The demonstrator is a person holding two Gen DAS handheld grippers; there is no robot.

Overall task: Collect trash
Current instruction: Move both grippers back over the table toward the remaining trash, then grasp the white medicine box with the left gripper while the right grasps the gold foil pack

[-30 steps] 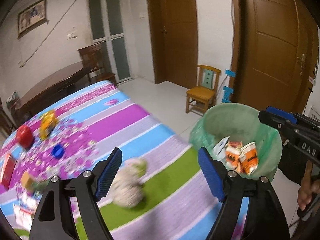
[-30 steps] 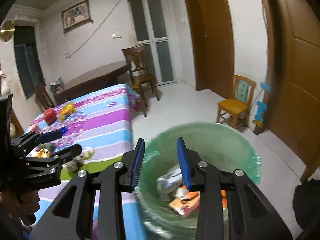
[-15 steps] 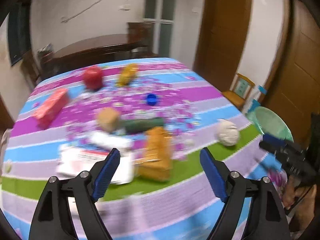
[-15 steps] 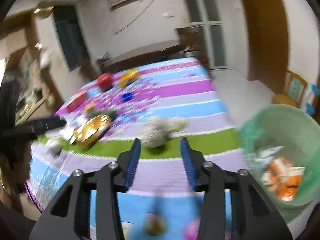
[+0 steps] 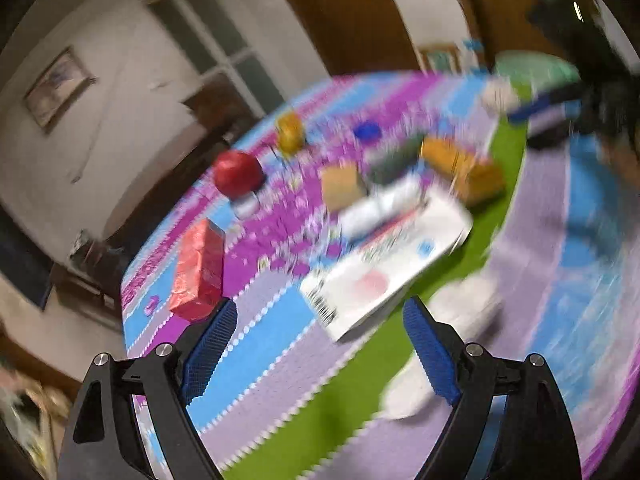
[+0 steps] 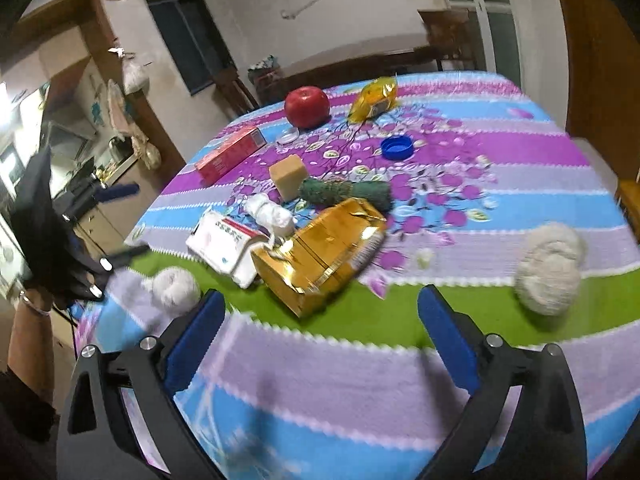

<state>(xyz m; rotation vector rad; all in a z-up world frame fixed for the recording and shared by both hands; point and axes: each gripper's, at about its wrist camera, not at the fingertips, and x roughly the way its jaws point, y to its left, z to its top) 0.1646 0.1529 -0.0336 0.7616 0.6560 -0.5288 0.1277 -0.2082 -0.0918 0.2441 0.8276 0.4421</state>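
Observation:
Trash lies on a striped cloth table (image 6: 360, 368). In the right wrist view I see a gold foil bag (image 6: 320, 256), a white box (image 6: 224, 240), a crumpled tissue (image 6: 172, 288) at the left, a paper wad (image 6: 548, 268) at the right and a white twist (image 6: 268, 212). My right gripper (image 6: 320, 324) is open and empty above the near edge. My left gripper (image 5: 316, 340) is open and empty over the white box (image 5: 384, 272), in a blurred view. The green bin (image 5: 532, 68) shows far right there.
A red apple (image 6: 307, 106), a yellow snack bag (image 6: 374, 98), a red box (image 6: 230, 152), a blue cap (image 6: 396, 148), a tan block (image 6: 288, 174) and a green roll (image 6: 344, 192) lie farther back. A dark wooden table and chair stand behind.
Both grippers have swung away from the green bin toward the table. The right gripper's jaws have opened wide. The left view has tilted and moved left over the white box.

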